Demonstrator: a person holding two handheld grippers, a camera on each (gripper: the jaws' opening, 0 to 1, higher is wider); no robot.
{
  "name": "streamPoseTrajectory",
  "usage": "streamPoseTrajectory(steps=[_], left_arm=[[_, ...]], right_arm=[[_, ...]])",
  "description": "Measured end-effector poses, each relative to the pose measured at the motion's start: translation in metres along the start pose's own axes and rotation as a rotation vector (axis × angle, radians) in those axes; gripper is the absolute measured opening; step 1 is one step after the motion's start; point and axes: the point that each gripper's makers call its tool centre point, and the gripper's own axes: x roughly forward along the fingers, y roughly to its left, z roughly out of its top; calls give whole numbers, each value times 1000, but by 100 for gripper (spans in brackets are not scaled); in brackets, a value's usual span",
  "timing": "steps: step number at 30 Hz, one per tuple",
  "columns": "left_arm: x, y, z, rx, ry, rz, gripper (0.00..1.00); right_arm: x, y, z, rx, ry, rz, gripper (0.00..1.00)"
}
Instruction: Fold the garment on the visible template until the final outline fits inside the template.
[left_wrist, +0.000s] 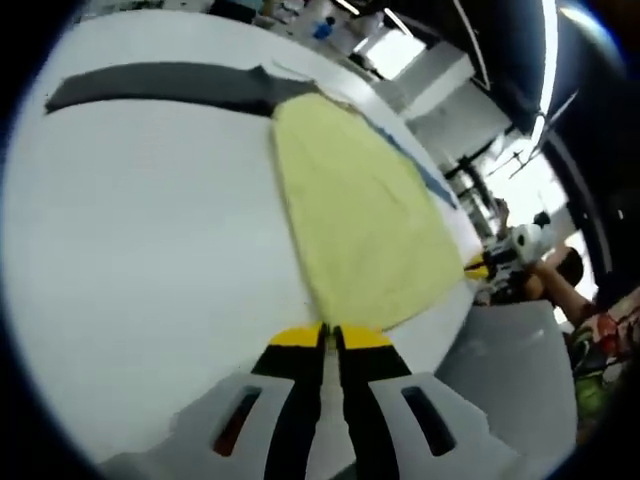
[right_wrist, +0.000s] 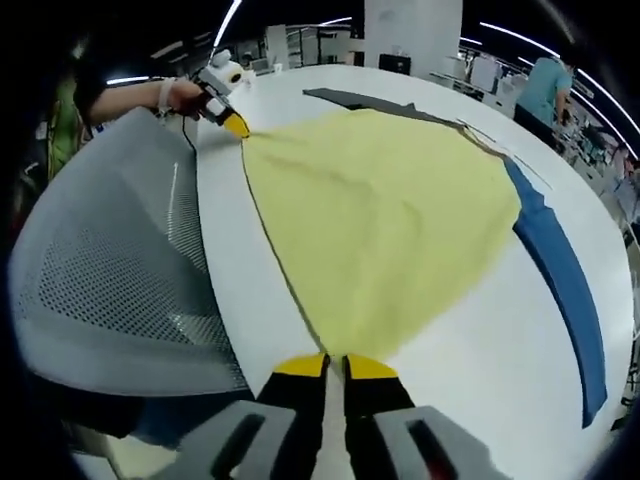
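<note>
In the left gripper view the left gripper (left_wrist: 331, 333) has its jaws pinched together on a corner of the yellow garment (left_wrist: 360, 215), and in the right gripper view the right gripper (right_wrist: 334, 362) is likewise closed on the near corner. The cloth spreads up the middle of the white surface (left_wrist: 140, 240), with a grey strip (left_wrist: 160, 85) upper left and a blue strip (right_wrist: 560, 275) at right. Best to lift both corners evenly, keeping the edge taut, and carry it straight across.
</note>
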Motion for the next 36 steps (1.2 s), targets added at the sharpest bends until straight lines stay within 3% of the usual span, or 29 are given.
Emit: streamPoseTrajectory(steps=[7, 9, 10, 13, 15, 20, 24, 27, 29, 36], left_arm=[[-6, 3, 33, 28, -173, 14, 33], [-4, 2, 33, 49, -172, 17, 45], [-4, 4, 39, 109, -202, 38, 52], [-3, 3, 47, 167, -233, 75, 79], [-4, 2, 53, 197, -257, 80, 89], [-9, -4, 62, 238, -301, 79, 93], [-10, -6, 64, 271, -315, 81, 94], [-11, -4, 65, 281, -319, 84, 93], [-13, -2, 66, 272, -330, 83, 92], [-17, 4, 64, 268, -333, 94, 89]], right_arm=[[-18, 0, 6, 153, -133, -18, 23], [-26, -7, 14, 192, -207, -41, 33], [-31, -14, 17, 215, -244, -60, 36], [-41, -25, 21, 278, -308, -91, 40], [-49, -35, 27, 342, -381, -111, 43], [-67, -57, 38, 461, -525, -163, 54], [-80, -78, 40, 524, -620, -241, 73], [-86, -92, 32, 552, -632, -307, 92], [-89, -101, 26, 582, -634, -339, 99], [-101, -120, 13, 644, -639, -431, 100]])
